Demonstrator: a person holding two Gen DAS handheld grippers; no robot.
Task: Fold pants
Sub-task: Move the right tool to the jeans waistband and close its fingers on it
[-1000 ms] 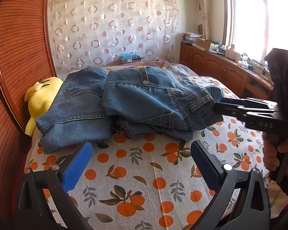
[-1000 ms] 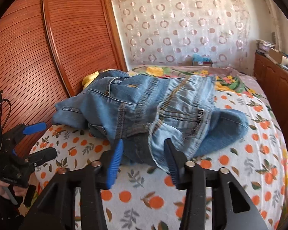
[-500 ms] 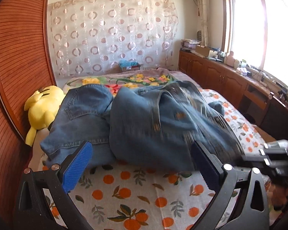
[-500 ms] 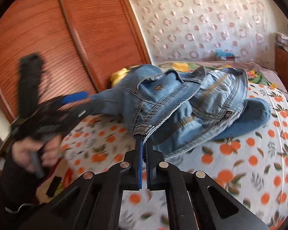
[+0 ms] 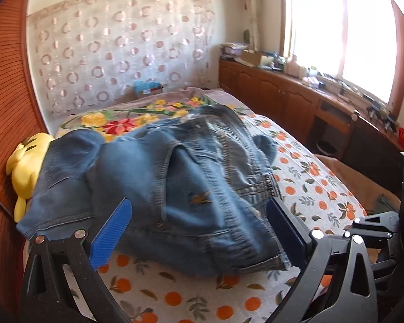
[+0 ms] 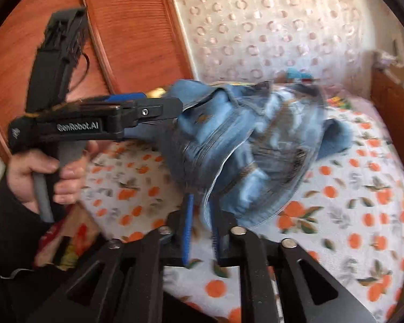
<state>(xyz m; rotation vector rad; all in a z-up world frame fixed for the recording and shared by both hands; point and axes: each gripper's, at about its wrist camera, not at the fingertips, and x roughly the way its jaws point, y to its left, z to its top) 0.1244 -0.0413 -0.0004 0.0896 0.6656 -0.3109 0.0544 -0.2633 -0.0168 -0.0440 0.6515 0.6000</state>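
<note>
Blue denim pants (image 5: 175, 177) lie bunched in a heap on the orange-print bed sheet (image 5: 175, 298). My left gripper (image 5: 199, 202) is open wide, its blue pads (image 5: 110, 237) standing either side of the heap's near part and pressing on nothing. In the right wrist view it (image 6: 175, 107) reaches in from the left, held by a hand (image 6: 32, 172), with its tips at the heap's upper left edge. My right gripper (image 6: 202, 215) has its jaws opening. A blurred hem of the pants (image 6: 245, 145) hangs between the slightly parted pads.
A yellow plush toy (image 5: 27, 167) lies against the ribbed wooden headboard (image 5: 5, 102) at the left. A floral blanket (image 5: 121, 121) covers the far end of the bed. Wooden cabinets (image 5: 282, 99) with clutter run along the right under the window.
The right gripper shut on the pants' hem, dragged the heap toward me, and its jaws have now parted a little. The left gripper moved in over the heap, staying open.
</note>
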